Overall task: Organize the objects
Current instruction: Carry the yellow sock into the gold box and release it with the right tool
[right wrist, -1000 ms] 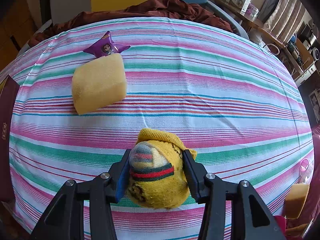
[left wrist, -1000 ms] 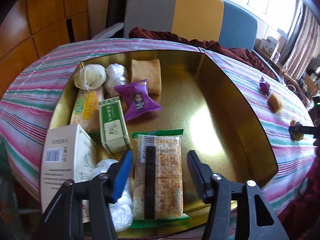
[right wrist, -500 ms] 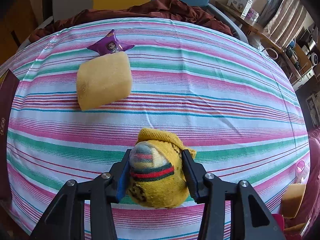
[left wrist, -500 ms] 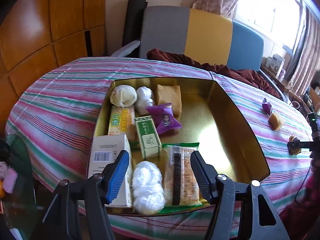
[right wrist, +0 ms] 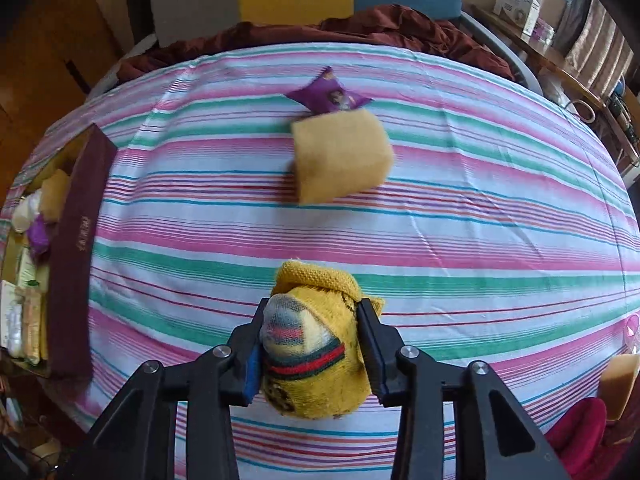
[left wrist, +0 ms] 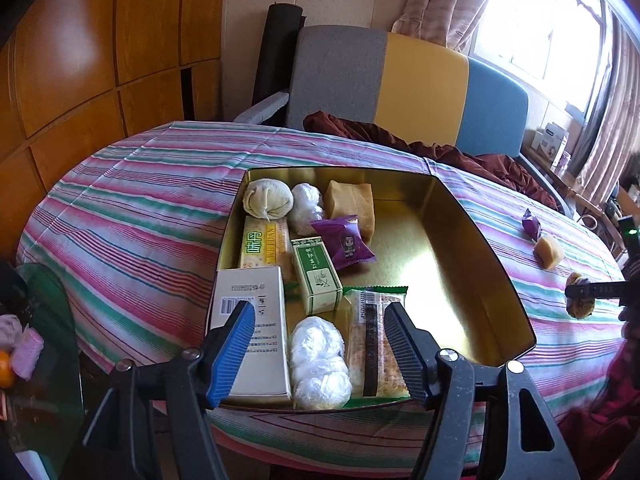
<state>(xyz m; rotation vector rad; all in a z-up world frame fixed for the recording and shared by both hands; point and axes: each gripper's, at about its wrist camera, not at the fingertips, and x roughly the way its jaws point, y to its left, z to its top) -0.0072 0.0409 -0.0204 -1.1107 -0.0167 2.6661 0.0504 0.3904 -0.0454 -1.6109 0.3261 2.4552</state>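
Note:
My right gripper [right wrist: 312, 344] is shut on a rolled yellow sock [right wrist: 316, 356] with red and green bands, held above the striped tablecloth; the sock also shows in the left wrist view [left wrist: 579, 295]. My left gripper [left wrist: 318, 342] is open and empty, above the near end of the gold tin box [left wrist: 460, 240]. The box holds a cracker pack [left wrist: 374, 354], a white box [left wrist: 252, 328], a green box [left wrist: 316, 274], a purple snack packet [left wrist: 344, 242] and several wrapped items. A yellow sponge [right wrist: 340, 156] and a purple packet [right wrist: 328, 94] lie on the cloth.
The tin's dark outer wall [right wrist: 76, 248] stands at the left of the right wrist view. Another sponge [right wrist: 618, 378] lies at the right edge. A grey, yellow and blue chair [left wrist: 400, 84] with a maroon cloth [left wrist: 400, 138] stands behind the table. A glass side table [left wrist: 36, 340] is at the left.
My left gripper has pulled back and up from the box, still open. My right gripper has lifted the sock and swung left, bringing the tin into view.

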